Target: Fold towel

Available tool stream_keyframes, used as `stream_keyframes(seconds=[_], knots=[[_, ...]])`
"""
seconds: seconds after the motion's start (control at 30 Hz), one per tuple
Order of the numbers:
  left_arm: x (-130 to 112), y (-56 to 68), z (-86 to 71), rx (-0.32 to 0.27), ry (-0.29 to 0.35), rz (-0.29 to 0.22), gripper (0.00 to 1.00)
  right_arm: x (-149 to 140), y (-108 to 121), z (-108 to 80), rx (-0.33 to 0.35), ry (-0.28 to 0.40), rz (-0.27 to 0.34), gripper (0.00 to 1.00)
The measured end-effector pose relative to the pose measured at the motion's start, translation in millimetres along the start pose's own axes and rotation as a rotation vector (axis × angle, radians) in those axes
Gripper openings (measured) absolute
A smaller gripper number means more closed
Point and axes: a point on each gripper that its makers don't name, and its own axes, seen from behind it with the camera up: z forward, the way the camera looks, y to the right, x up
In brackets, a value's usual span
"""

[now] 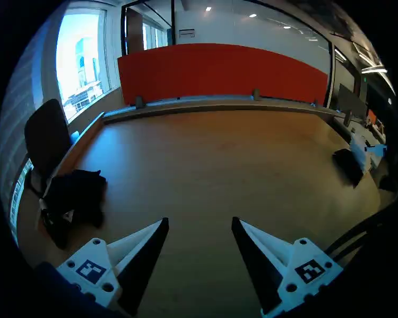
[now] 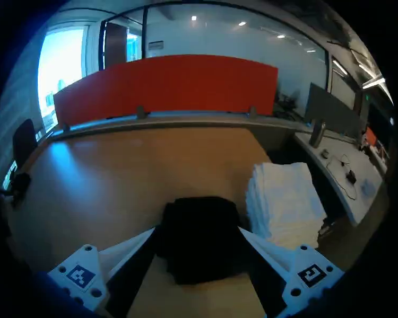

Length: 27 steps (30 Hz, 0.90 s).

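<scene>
right claw (image 2: 199, 229) apart, straddling folded black towel (image 2: 201, 249); white towel stack (image 2: 284, 201) beside; left claw (image 1: 199, 222) apart over table (image 1: 209, 159).

Dim interior, overexposed window (image 1: 82, 63) glare at left, small ceiling lights (image 2: 193, 18); strong fisheye bending at edges

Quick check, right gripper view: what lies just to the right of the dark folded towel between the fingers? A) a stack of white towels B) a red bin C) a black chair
A: the stack of white towels sits on the table right beside the dark folded towel.
</scene>
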Motion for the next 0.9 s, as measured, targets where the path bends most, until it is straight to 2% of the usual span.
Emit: stream_keyframes(seconds=[0.3, 0.7, 0.9], knots=[[11, 0.6, 3.3, -0.001, 0.028, -0.008, 0.88, 53, -17, -17.4, -0.001, 0.221, 0.025, 1.00], [34, -5.9, 7.3, 0.019, 0.092, 0.001, 0.87, 82, -32, -28.4, -0.011, 0.317, 0.024, 1.00], [52, -12.4, 7.5, 0.037, 0.152, -0.023, 0.87, 94, -48, -32.6, 0.001, 0.349, 0.003, 1.00]])
